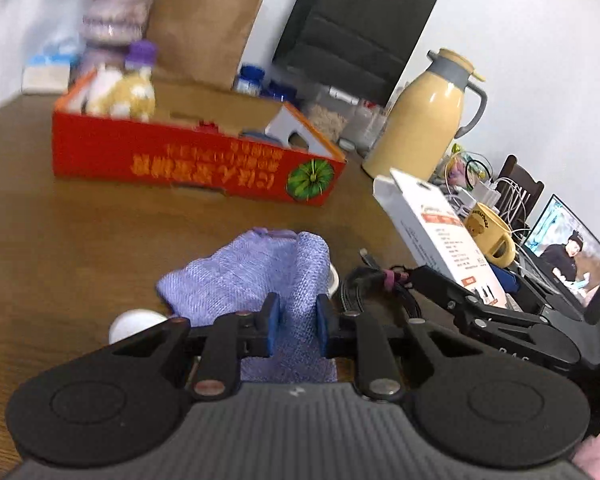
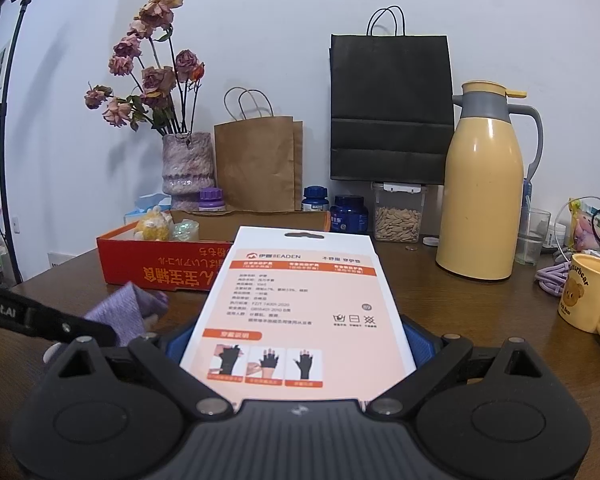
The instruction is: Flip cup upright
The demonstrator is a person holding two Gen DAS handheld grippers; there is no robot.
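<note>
Brown wooden table (image 1: 60,216) holds a red box (image 1: 188,160) at twelve o'clock and a yellow flask (image 1: 424,120) at two. Left gripper (image 1: 294,320) pinches a purple cloth (image 1: 252,276); beneath the cloth, white edges that may be the cup (image 1: 134,322) show at nine o'clock. Right gripper (image 2: 296,344) clamps a white package (image 2: 300,304), blocking its view.

A plain white wall (image 2: 300,8) rises behind the brown wooden table (image 2: 440,280). Against it, left of the black paper bag (image 2: 390,108), stands a brown paper bag (image 2: 256,164); right of it, a yellow thermos jug (image 2: 484,196). A black light stand (image 2: 8,120) stands far left.
</note>
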